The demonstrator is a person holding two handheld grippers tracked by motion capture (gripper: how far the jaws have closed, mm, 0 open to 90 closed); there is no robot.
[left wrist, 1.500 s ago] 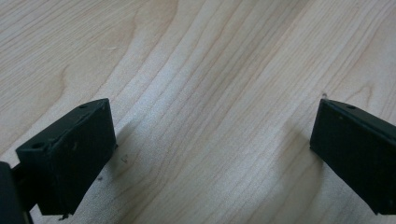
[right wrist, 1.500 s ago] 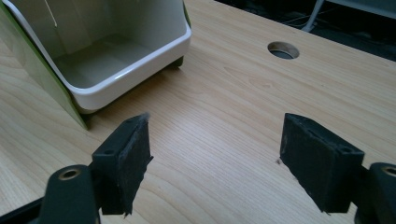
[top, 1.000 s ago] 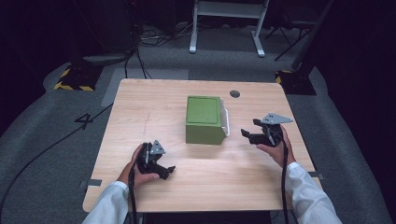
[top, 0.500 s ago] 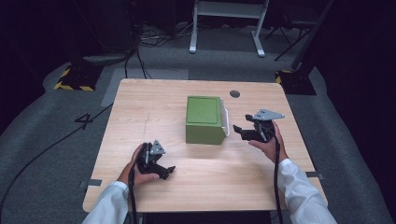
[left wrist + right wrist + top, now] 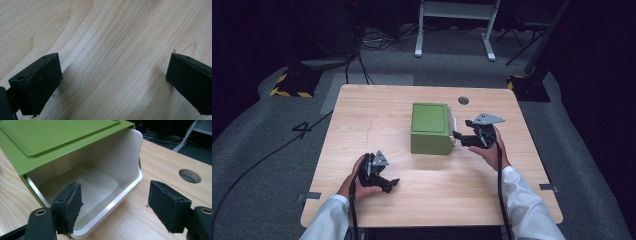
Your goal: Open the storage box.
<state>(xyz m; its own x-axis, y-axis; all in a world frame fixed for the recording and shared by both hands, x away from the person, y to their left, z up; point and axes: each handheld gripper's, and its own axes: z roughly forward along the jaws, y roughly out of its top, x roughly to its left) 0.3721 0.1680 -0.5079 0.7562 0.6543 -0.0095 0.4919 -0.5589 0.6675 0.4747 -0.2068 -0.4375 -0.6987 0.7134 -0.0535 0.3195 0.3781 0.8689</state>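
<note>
A green box [image 5: 430, 127] sits in the middle of a wood table [image 5: 362, 120]. It has a flat green top and a white drawer [image 5: 100, 187] on its right side. In the right gripper view the drawer is pulled out a bit – you can look down into it, and it looks bare inside.

The right gripper [image 5: 460, 138] is just beside the drawer's front, held in the person's right hand [image 5: 488, 150]. Its jaws are spread wide and grip nothing. In the right gripper view one pad [image 5: 72, 205] is over the drawer's rim and the other pad [image 5: 168, 206] is out over the table (whether the first pad touches the rim is hard to tell).

The left gripper [image 5: 388, 184] lies low near the front edge of the table, well apart from the box, in the person's left hand [image 5: 359, 179]. Its jaws are spread wide too, with just bare wood between them – they hold nothing.

A round hole [image 5: 463, 100] is in the table behind the box. Both arms have white sleeves [image 5: 524, 205].
</note>
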